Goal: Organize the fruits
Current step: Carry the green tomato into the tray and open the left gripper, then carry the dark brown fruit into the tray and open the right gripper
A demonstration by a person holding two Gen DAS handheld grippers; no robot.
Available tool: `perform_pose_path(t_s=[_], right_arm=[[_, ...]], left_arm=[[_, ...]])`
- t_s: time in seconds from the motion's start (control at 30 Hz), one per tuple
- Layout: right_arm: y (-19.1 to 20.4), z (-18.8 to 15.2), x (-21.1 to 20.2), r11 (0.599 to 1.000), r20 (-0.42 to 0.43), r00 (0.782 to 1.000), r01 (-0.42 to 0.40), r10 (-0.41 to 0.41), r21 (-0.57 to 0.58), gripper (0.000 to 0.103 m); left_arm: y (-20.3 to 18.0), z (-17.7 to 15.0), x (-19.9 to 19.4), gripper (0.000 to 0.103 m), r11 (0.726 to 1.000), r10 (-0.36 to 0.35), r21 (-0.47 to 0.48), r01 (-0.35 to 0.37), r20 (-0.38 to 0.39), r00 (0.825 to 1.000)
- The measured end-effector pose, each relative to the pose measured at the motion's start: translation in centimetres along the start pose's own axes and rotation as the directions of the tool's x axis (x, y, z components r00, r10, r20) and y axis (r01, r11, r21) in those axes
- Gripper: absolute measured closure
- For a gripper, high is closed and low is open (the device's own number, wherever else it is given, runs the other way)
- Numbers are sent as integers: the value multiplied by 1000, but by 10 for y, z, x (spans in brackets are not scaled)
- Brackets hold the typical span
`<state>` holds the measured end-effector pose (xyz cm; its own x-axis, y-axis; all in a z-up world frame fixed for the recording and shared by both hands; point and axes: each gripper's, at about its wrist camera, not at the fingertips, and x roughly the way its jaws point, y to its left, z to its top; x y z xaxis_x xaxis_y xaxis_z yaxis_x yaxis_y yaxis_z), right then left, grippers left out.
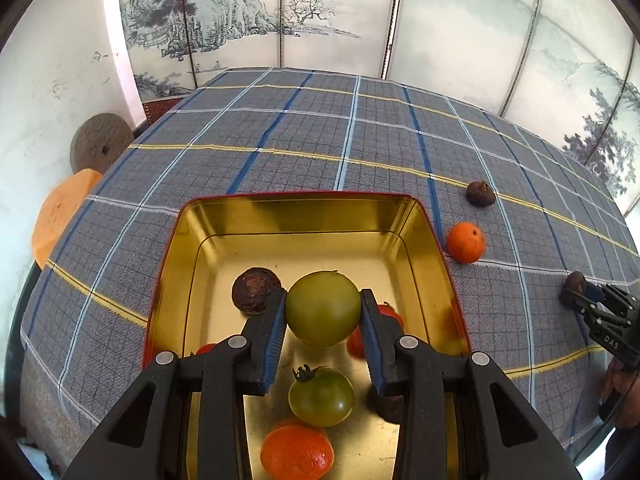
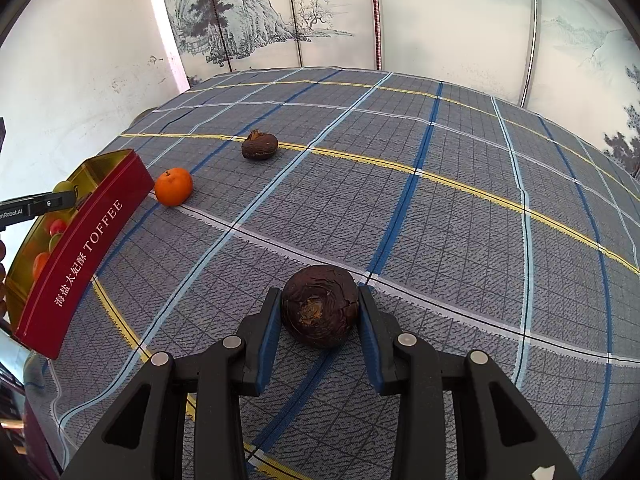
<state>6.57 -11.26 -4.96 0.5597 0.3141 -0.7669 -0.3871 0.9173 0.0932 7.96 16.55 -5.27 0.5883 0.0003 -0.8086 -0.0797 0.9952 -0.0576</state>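
Note:
My left gripper (image 1: 323,312) is shut on a green tomato (image 1: 323,307) and holds it above the gold inside of a red tin (image 1: 296,208). In the tin lie a dark brown fruit (image 1: 256,291), a second green tomato (image 1: 321,398), an orange (image 1: 297,453) and red fruits (image 1: 387,316). My right gripper (image 2: 319,312) is shut on a dark brown fruit (image 2: 319,306) at the tablecloth. It also shows in the left wrist view (image 1: 576,290). The tin (image 2: 80,256) stands at the left in the right wrist view.
On the plaid tablecloth (image 2: 440,208) lie a loose orange (image 2: 173,186) next to the tin and another dark brown fruit (image 2: 260,145) farther back. They also show in the left wrist view: orange (image 1: 465,242), brown fruit (image 1: 481,193). A painted screen (image 1: 280,12) stands behind the table.

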Motion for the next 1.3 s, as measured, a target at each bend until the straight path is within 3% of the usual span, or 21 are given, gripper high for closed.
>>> perform_pose_path(t_s=[0.23, 0.47, 0.63, 1.03, 1.3], right_arm=[[0, 0, 0, 1000, 0, 1000, 1, -1, -1, 69], [0, 1, 0, 1000, 0, 1000, 1, -1, -1, 69], [0, 1, 1, 1000, -1, 1000, 2, -2, -2, 69], [-1, -2, -5, 1000, 13, 1000, -17, 17, 12, 69], [44, 13, -48, 993, 87, 990, -108, 112, -46, 69]], left_arm=[[-4, 2, -3, 65, 1000, 0, -4, 0, -11, 1000], [-10, 2, -21, 47, 999, 43, 10, -44, 60, 997], [-13, -1, -41, 47, 998, 57, -7, -56, 95, 994], [-23, -29, -101, 47, 987, 163, -20, -162, 183, 970], [-19, -44, -120, 47, 984, 178, -34, -175, 199, 964]])
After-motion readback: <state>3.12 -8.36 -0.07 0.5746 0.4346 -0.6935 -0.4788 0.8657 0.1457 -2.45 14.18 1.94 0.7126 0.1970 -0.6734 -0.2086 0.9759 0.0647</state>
